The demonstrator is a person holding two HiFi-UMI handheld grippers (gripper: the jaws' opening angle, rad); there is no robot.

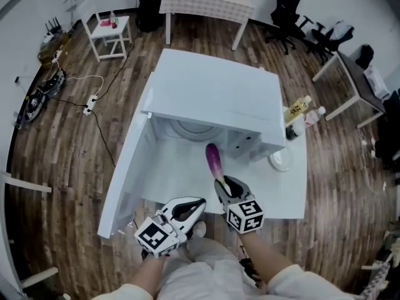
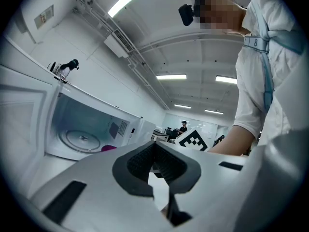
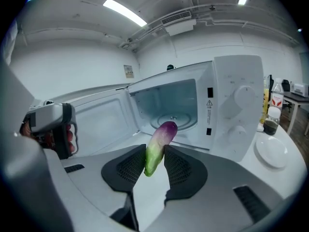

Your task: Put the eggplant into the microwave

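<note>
Eggplant [image 3: 160, 142] held before the open microwave [image 1: 215, 89] on a white table [image 1: 290, 195].
Right claw [image 3: 153, 152] is clamped on the eggplant's green end, purple tip pointing toward the cavity. Left claw [image 2: 154, 146]: jaws together, empty. Plate [image 1: 279, 161] and bottles [image 1: 299, 109] stand right of the microwave. Wood-plank floor [image 1: 75, 149] all round; office chairs [image 1: 287, 11] beyond.

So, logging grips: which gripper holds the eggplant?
The right gripper, clamped on the eggplant near its green end; the left gripper is shut, empty.
</note>
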